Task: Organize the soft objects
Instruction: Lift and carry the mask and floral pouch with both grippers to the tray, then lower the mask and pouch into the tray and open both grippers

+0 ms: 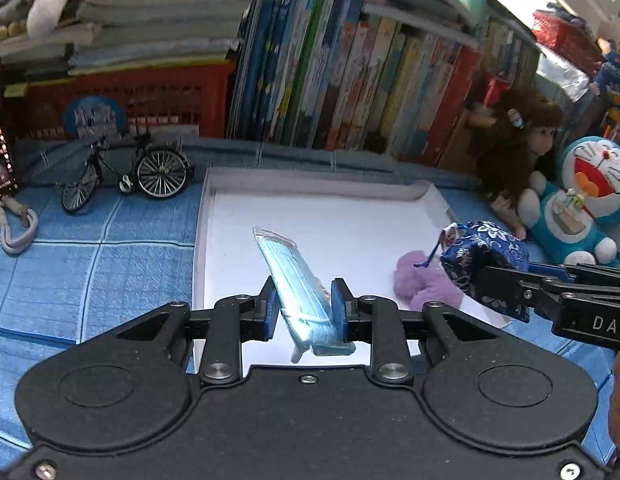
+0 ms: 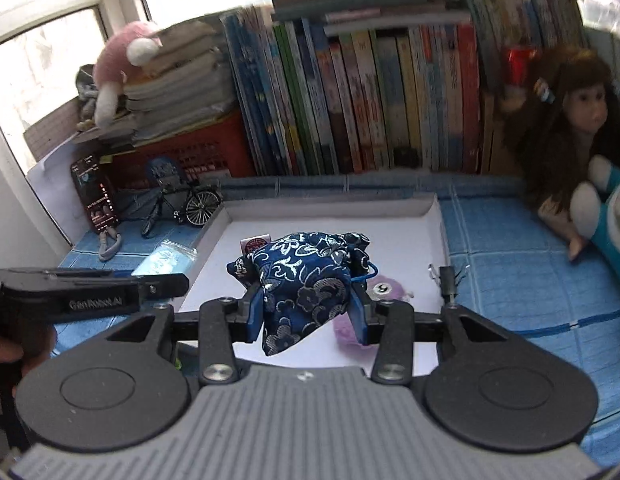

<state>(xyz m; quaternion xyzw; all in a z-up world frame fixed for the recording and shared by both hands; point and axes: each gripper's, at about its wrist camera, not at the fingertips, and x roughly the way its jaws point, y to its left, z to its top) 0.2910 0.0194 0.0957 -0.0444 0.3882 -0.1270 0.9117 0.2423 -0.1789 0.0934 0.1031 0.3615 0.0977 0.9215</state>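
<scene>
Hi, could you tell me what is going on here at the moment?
A person is tidying soft things into a white tray on a blue cloth. The left gripper is shut on a packet of blue face masks, held over the tray. The right gripper is shut on a dark blue patterned pouch, also above it. A purple fluffy thing already lies in the tray.

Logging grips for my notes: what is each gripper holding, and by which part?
Left gripper pinches the clear-wrapped pale blue face-mask pack near its lower end. Right gripper clamps the navy silver-flowered brocade pouch across its middle.
</scene>
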